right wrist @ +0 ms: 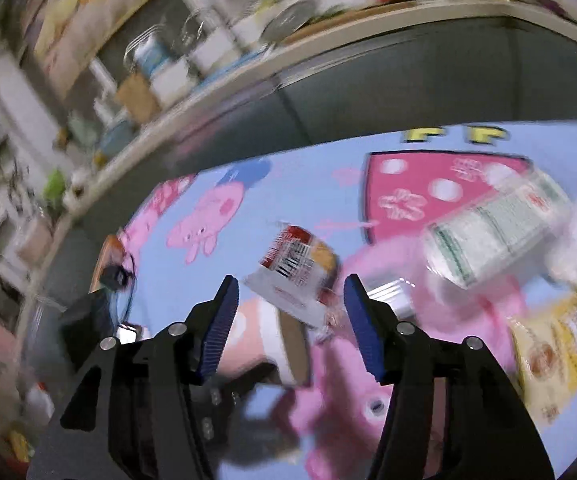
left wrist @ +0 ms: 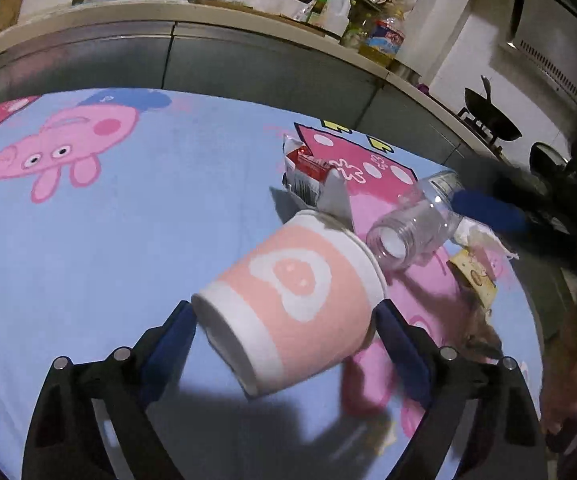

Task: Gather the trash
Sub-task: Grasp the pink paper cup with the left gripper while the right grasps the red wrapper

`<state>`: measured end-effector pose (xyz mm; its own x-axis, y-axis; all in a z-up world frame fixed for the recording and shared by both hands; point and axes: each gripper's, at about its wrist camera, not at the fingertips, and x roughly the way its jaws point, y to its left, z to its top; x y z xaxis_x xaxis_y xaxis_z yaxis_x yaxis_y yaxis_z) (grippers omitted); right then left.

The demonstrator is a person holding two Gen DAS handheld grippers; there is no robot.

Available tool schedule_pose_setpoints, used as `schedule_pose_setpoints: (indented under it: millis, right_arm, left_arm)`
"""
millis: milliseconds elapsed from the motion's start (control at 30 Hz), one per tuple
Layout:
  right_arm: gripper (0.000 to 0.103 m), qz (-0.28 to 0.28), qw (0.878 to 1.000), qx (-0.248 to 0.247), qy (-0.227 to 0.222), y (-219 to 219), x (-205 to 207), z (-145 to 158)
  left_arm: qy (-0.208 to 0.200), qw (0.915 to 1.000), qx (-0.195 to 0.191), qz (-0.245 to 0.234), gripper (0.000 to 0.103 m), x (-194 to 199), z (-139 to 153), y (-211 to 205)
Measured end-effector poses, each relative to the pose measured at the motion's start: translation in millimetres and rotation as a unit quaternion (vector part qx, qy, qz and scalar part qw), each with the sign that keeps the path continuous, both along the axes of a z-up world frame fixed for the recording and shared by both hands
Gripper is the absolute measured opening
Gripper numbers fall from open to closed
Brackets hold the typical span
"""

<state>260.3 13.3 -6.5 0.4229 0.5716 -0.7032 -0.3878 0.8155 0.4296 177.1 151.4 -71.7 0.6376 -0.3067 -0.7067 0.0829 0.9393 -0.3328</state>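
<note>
The left gripper (left wrist: 286, 322) holds a pink and white paper cup with a heart face printed on it (left wrist: 288, 300), its blue pads pressed against the cup's base and rim so that the cup hangs tilted on its side above the worktop covered with a light blue cartoon pig cloth (left wrist: 128, 220). Just beyond the cup's rim a clear plastic bottle without a cap (left wrist: 412, 228) lies on its side, mouth toward the camera, near the worktop's right edge. A torn red and white snack wrapper (left wrist: 308, 172) lies behind the cup, toward the far edge. A crumpled white tissue (left wrist: 484, 236) and a yellow printed packet (left wrist: 474, 280) lie beside the bottle at the right edge.

The right wrist view is heavily blurred. The right gripper (right wrist: 290, 320) is wide open with nothing between its pads, above the worktop; beyond its fingers the snack wrapper (right wrist: 300, 268) and the paper cup (right wrist: 264, 336) appear. The bottle (right wrist: 496, 228) and the yellow packet (right wrist: 560, 344) sit to the right. A dark wok (left wrist: 490, 116) stands on a stove behind the worktop's far right corner.
</note>
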Motion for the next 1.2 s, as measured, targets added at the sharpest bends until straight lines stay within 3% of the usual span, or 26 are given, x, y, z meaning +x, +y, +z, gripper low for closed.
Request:
schedule_pose_setpoints:
  millis: [133, 200, 233, 267, 433, 567, 767, 900, 1067, 1200]
  right_arm:
    - [0.056, 0.03, 0.995, -0.093, -0.001, 51.2, 28.8, -14.3]
    - [0.052, 0.036, 0.992, -0.116, 0.023, 64.7, 42.0, -29.3]
    - [0.026, 0.04, 0.992, -0.117, 0.034, 67.6, 46.2, -34.3]
    - [0.012, 0.045, 0.991, -0.12, 0.043, 69.9, 48.3, -37.0]
    - [0.008, 0.046, 0.997, -0.067, 0.002, 52.3, 23.5, -9.3]
    - [0.008, 0.054, 0.998, -0.038, 0.007, 35.2, -0.2, -4.2]
    - [0.008, 0.063, 0.998, 0.017, 0.025, 6.6, -59.3, -14.9]
    - [0.008, 0.049, 0.998, 0.033, 0.028, -13.9, -95.6, -26.3]
    - [0.008, 0.021, 0.998, 0.047, 0.042, -41.8, -120.0, -38.9]
    - [0.008, 0.027, 0.998, 0.044, 0.036, -39.6, -131.3, -41.0]
  left_arm:
    - [0.0, 0.9999, -0.011, 0.003, 0.083, 0.5, 1.8, 1.6]
    - [-0.013, 0.9998, -0.012, 0.003, 0.073, 0.2, 3.9, 2.2]
    - [-0.019, 0.9997, -0.015, 0.002, 0.07, -0.7, 5.2, 3.0]
    - [-0.023, 0.9996, -0.018, 0.002, 0.066, -2.0, 6.2, 4.1]
    - [-0.033, 0.9991, -0.025, 0.0, 0.058, -15.7, 13.3, 9.8]
    - [-0.027, 0.9989, -0.039, -0.002, 0.055, -31.8, 13.5, 13.8]
    - [-0.023, 0.998, -0.058, 0.0, 0.059, -72.3, 17.6, 22.0]
    - [-0.028, 0.9985, -0.047, -0.001, 0.089, -88.5, 21.7, 25.1]
    - [0.007, 0.9991, -0.041, -0.012, 0.09, -80.0, 9.9, 21.6]
    - [0.043, 0.9955, -0.083, -0.012, 0.089, -76.3, -9.5, 30.8]
